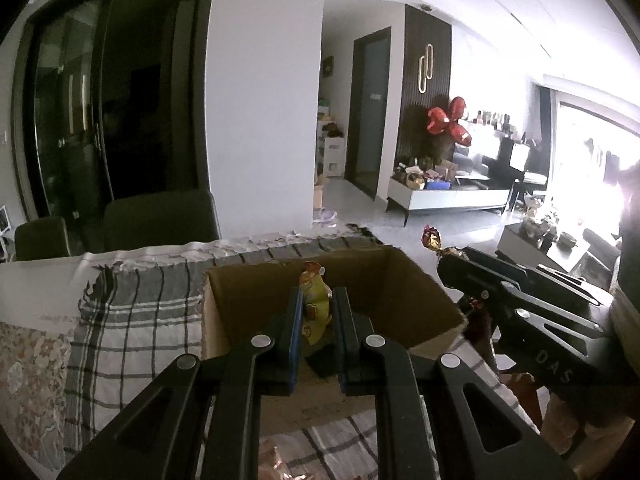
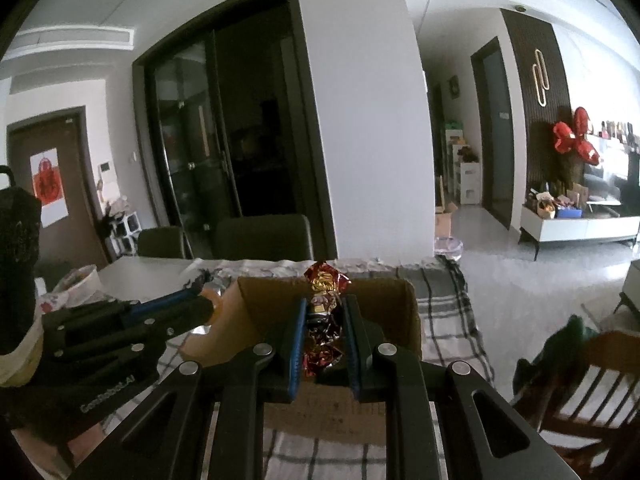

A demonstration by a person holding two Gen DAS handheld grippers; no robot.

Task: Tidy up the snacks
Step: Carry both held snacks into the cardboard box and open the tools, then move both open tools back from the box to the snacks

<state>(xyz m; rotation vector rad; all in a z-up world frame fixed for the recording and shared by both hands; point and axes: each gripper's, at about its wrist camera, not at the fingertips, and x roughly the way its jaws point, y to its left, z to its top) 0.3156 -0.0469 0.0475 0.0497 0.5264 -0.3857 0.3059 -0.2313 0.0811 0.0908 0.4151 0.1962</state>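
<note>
Both claws loaded over the cardboard box (image 1: 400, 292).
My left claw (image 1: 316, 300) pinches a yellow snack packet (image 1: 314, 300); my right claw (image 2: 324, 312) pinches a red-gold foil candy (image 2: 325, 284), both frame-centre.

Print on yellow snack packet (image 1: 316, 304) too small to read, lower part covered by fingers (image 1: 294, 332) of left gripper (image 1: 316, 300)
Red-and-gold foil candy (image 2: 324, 312) half hidden between pads of right gripper (image 2: 325, 308); wrapper lettering unreadable
Floor of cardboard box (image 1: 404, 292) mostly blocked by gripper linkages; contents cannot be made out
Checked cloth (image 1: 132, 320) cut off at bottom edge
Shiny wrappers (image 1: 280, 460) at lower edge of left view blurred, kind unclear
Wooden chair (image 2: 592, 384) cropped by right edge
Window side (image 1: 588, 152) washed out by glare
Items on white sideboard (image 1: 452, 196) too small to tell apart
</note>
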